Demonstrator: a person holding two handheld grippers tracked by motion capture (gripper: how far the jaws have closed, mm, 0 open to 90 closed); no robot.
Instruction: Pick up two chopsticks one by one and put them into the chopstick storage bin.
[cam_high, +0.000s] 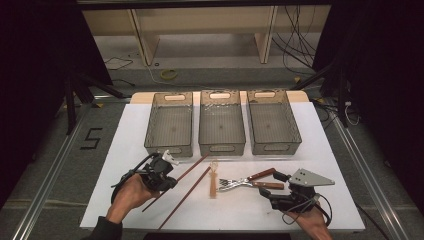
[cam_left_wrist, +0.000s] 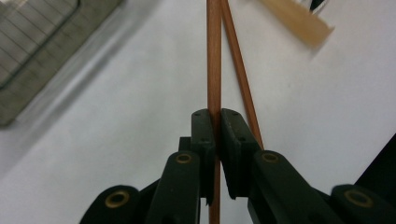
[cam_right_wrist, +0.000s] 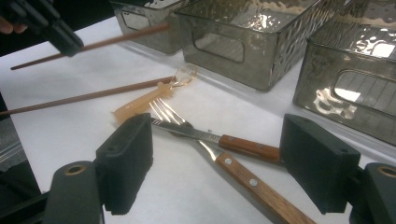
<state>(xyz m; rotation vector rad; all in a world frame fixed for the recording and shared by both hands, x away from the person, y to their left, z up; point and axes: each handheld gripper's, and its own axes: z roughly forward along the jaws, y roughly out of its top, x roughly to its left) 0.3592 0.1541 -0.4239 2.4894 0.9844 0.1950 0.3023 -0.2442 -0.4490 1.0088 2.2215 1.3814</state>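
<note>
Jaws clamped: your left gripper (cam_high: 167, 175) pinches one chopstick (cam_left_wrist: 214, 56) above the white table (cam_high: 125, 150), while your right gripper (cam_right_wrist: 215, 163) gapes wide around the fork (cam_right_wrist: 187, 128) and knife (cam_right_wrist: 224, 140).

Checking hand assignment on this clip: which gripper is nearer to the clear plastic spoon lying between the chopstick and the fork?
Left, narrowly. The left gripper, shut on a chopstick, is just left of the spoon. The right gripper sits open farther right, beyond the fork and knife.
</note>
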